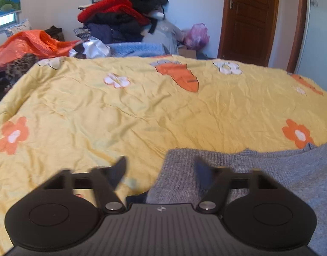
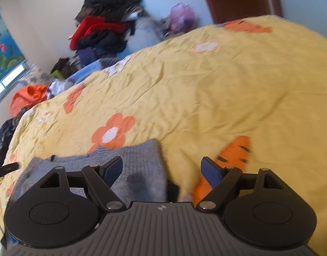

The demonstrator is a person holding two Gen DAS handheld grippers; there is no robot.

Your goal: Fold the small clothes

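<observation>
A grey knit garment [image 1: 270,170] lies flat on the yellow bedspread [image 1: 142,117], low and right in the left wrist view. My left gripper [image 1: 161,170] is open and empty above the garment's left edge. In the right wrist view the same grey garment [image 2: 140,170] lies low and left, with a dark patch on it. My right gripper [image 2: 162,170] is open and empty over the garment's right edge, its left finger above the cloth. The tip of the other gripper [image 2: 7,167] shows at the far left.
The bedspread has orange flowers and carrot prints [image 2: 233,151]. A tall pile of red and dark clothes [image 1: 120,15] stands behind the bed. An orange plastic bag [image 1: 29,44] lies at the back left. A brown door [image 1: 248,17] is at the back right.
</observation>
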